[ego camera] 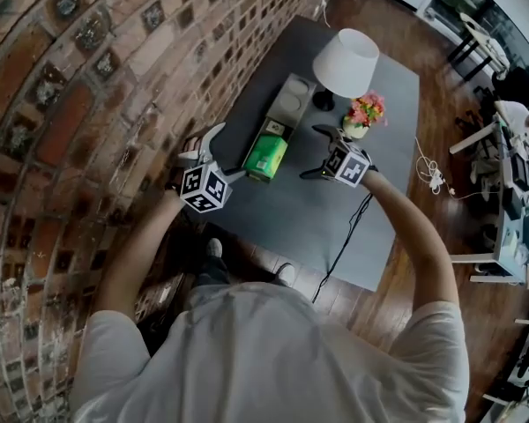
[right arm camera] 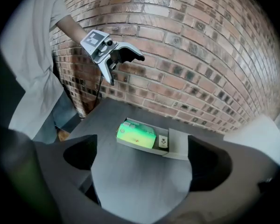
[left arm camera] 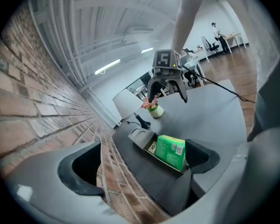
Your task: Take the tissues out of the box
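Observation:
A green tissue pack [ego camera: 266, 157] lies in a long grey tray [ego camera: 288, 104] on the dark grey table [ego camera: 273, 214], near the brick wall. My left gripper [ego camera: 222, 155] hovers just left of the pack, open and empty. My right gripper [ego camera: 317, 152] hangs to the pack's right, also open with nothing in it. In the left gripper view the pack [left arm camera: 170, 150] sits ahead near the right finger [left arm camera: 203, 155], with the right gripper [left arm camera: 167, 90] beyond. In the right gripper view the pack [right arm camera: 136, 133] lies ahead in the tray [right arm camera: 177, 146], below the left gripper [right arm camera: 119, 62].
A white-shaded lamp [ego camera: 345, 63] and a small pot of pink flowers [ego camera: 364, 113] stand at the table's far end. A black cable [ego camera: 344, 236] crosses the table's right side. The brick wall [ego camera: 79, 95] runs close along the left. Desks and chairs [ego camera: 511, 148] stand to the right.

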Demonstrator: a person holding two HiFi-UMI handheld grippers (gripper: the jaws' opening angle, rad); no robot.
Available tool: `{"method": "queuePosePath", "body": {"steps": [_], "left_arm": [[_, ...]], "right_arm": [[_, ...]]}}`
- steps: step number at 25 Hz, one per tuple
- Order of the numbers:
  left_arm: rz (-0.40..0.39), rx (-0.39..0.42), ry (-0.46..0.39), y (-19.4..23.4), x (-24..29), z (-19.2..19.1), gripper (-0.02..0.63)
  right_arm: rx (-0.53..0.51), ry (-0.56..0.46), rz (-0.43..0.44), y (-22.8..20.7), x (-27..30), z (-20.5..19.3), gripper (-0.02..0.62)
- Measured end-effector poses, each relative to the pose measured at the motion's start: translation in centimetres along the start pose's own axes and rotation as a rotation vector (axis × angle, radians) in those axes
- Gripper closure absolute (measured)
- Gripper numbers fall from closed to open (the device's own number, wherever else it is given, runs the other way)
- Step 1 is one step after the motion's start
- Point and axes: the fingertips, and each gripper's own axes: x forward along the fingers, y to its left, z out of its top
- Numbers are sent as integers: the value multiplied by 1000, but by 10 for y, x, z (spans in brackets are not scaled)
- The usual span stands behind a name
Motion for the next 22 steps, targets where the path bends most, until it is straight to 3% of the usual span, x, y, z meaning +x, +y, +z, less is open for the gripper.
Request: {"method": "queuePosePath", "body": {"steps": [4, 9, 13, 18, 22], "left_arm": [[9, -89, -24, -7, 3, -4, 41], [20, -198, -36, -21, 0, -14, 26], [54, -293, -57, -18, -7, -20, 26], [80, -407, -123, -19, -18, -20, 26], [111, -460, -148, -13, -23, -17, 26]], "right_arm": [[98, -27, 26, 1, 27, 7, -20], [225, 26, 17, -2, 64, -13, -20], [349, -8, 39, 3, 86, -13, -21], [470, -94, 1, 3, 109, -6, -21], [447, -83, -7, 15, 127, -7, -21]]}}
